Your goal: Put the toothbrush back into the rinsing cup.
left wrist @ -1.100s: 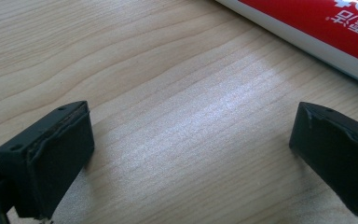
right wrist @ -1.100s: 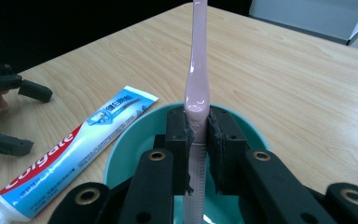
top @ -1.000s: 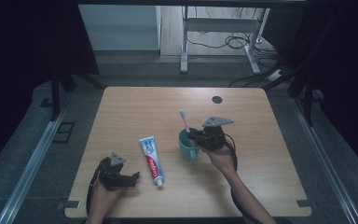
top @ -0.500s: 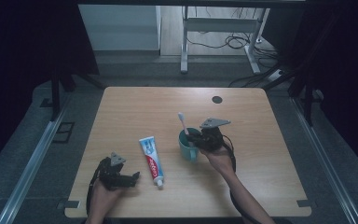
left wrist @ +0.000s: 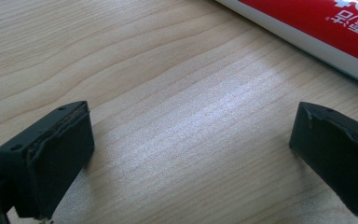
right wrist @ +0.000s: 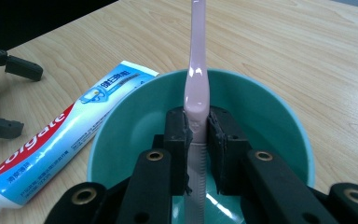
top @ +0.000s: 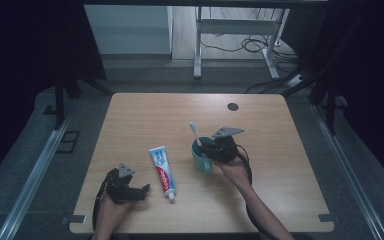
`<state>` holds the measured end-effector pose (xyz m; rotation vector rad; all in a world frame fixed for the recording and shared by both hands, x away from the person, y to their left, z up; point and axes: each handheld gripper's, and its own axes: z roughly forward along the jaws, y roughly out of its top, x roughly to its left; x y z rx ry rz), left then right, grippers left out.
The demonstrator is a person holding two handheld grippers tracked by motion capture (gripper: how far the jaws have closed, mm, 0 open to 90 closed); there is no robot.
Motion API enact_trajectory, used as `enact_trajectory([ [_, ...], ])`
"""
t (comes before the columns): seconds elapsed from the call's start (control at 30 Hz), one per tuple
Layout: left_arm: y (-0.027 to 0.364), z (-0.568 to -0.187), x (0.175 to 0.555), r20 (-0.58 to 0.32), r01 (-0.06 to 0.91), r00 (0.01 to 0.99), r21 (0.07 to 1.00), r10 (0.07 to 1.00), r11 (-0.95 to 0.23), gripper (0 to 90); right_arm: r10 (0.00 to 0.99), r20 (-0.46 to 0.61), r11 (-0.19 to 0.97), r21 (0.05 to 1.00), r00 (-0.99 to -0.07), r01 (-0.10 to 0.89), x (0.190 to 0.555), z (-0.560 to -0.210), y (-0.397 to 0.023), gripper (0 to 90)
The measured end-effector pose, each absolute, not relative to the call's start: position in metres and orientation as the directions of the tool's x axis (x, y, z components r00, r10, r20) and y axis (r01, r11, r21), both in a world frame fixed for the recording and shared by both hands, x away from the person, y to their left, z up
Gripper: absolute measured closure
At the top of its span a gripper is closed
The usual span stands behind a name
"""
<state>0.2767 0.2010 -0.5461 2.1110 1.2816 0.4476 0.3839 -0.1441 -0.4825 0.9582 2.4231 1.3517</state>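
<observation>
Holding the toothbrush (right wrist: 196, 88) pinched in your right gripper (right wrist: 197, 140) inside the cup (top: 198, 159), you haven't released it yet; left gripper (left wrist: 191, 154) rests wide near the tabletop's (top: 280, 150) front edge, toothpaste (top: 162, 171) untouched

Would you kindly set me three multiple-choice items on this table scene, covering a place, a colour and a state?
1. Where does the toothpaste tube lie?
A. between the two grippers
B. inside the cup
C. at the table's far edge

2. What colour is the cup?
A. red
B. teal
C. yellow

3. How stands the right gripper?
A. open over bare wood
B. shut on the tube
C. shut on the toothbrush

Answers: 1 A, the high view shows it flat between them; 2 B, its wall is teal; 3 C, its jaws pinch the pink handle over the cup.
</observation>
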Motion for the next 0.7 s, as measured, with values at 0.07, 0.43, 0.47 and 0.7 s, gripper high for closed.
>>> enact_trajectory([
  [0.07, 0.201, -0.546, 0.277, -0.03, 0.67, 0.471, 0.662, 0.882, -0.335, 0.0, 0.628, 0.132, 0.368, 0.818, -0.767, 0.442, 0.384, -0.483, -0.144, 77.4],
  [0.43, 0.201, -0.546, 0.277, -0.03, 0.67, 0.471, 0.662, 0.882, -0.335, 0.0, 0.629, 0.124, 0.378, 0.814, -0.768, 0.441, 0.384, -0.482, -0.142, 71.9],
  [0.47, 0.201, -0.546, 0.277, -0.03, 0.67, 0.471, 0.662, 0.882, -0.335, 0.0, 0.629, 0.122, 0.377, 0.815, -0.768, 0.439, 0.384, -0.481, -0.142, 71.6],
  [0.7, 0.201, -0.546, 0.277, -0.03, 0.67, 0.471, 0.662, 0.881, -0.336, 0.0, 0.625, 0.113, 0.37, 0.828, -0.772, 0.421, 0.38, -0.471, -0.146, 67.9],
])
